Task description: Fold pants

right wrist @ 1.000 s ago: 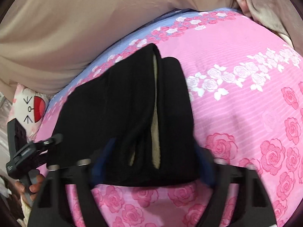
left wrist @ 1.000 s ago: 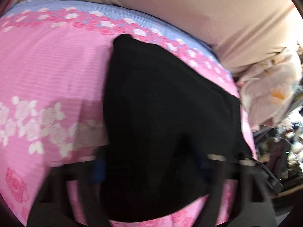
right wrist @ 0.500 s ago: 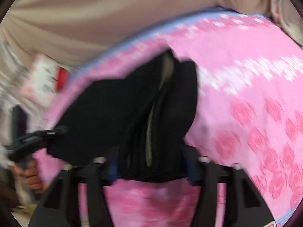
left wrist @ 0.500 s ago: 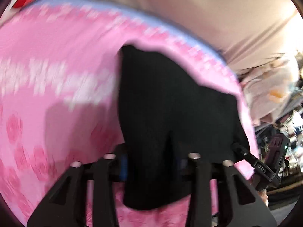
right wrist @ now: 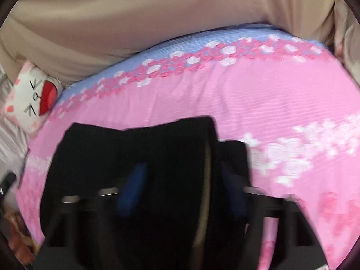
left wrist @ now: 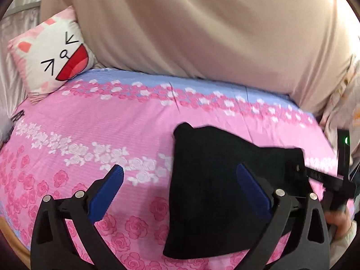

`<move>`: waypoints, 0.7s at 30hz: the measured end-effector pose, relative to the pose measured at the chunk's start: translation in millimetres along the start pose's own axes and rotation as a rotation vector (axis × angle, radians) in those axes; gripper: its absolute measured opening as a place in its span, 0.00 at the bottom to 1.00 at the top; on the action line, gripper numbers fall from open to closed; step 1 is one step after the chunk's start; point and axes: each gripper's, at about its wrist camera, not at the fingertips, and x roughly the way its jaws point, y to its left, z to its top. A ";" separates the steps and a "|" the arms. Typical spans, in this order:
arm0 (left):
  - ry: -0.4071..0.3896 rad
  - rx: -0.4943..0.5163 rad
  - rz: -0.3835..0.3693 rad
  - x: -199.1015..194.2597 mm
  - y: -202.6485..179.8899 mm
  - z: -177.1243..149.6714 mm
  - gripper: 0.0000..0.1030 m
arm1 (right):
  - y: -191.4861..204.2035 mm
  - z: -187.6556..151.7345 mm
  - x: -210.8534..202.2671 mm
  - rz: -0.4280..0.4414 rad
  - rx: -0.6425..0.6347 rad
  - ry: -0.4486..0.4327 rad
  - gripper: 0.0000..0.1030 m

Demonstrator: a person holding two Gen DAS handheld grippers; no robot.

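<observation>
The black pants (left wrist: pixel 213 180) lie folded in a thick stack on the pink rose bedsheet (left wrist: pixel 90 123). My left gripper (left wrist: pixel 181 187) hovers above them and its jaws are opening wide. Its left pad is over bare sheet, its right pad over the cloth, and nothing is pinched. In the blurred right wrist view, my right gripper (right wrist: pixel 181 183) is closing its jaws astride the pants (right wrist: pixel 135 148), near a pale lining edge. The pads still stand apart. The left wrist view shows the right gripper's black finger (left wrist: pixel 315 175) at the pants' right corner.
A cartoon-face pillow (left wrist: pixel 51 54) leans at the back left of the bed. A big beige duvet (left wrist: pixel 202 33) is heaped along the far side. A person's hand (left wrist: pixel 337 222) holds the right tool at the bed's right edge.
My left gripper let go of the pants, opened wide and drew up and back, bringing the pillow into view. The right gripper pulled back too, so the pants sit lower in its view.
</observation>
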 end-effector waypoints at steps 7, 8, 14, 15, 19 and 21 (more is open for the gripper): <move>0.048 0.113 0.092 26.2 -17.6 -22.2 0.95 | -12.0 3.2 -19.9 -0.106 -0.071 0.001 0.16; 0.075 0.117 0.095 35.9 -20.9 -26.9 0.95 | -20.7 -2.7 -2.7 -0.149 -0.055 0.059 0.26; 0.116 0.092 0.124 47.8 -14.3 -36.3 0.95 | 21.7 -19.8 -66.7 -0.044 -0.046 -0.174 0.29; 0.113 0.080 0.124 46.6 -12.2 -35.0 0.95 | 32.2 -22.3 -64.7 -0.020 -0.071 -0.162 0.29; 0.126 0.056 0.126 49.1 -6.7 -34.1 0.95 | 31.2 -39.0 -16.9 -0.072 -0.122 -0.030 0.21; 0.131 0.059 0.119 50.2 -4.5 -38.3 0.96 | -6.0 -44.5 -7.3 -0.024 -0.039 -0.064 0.00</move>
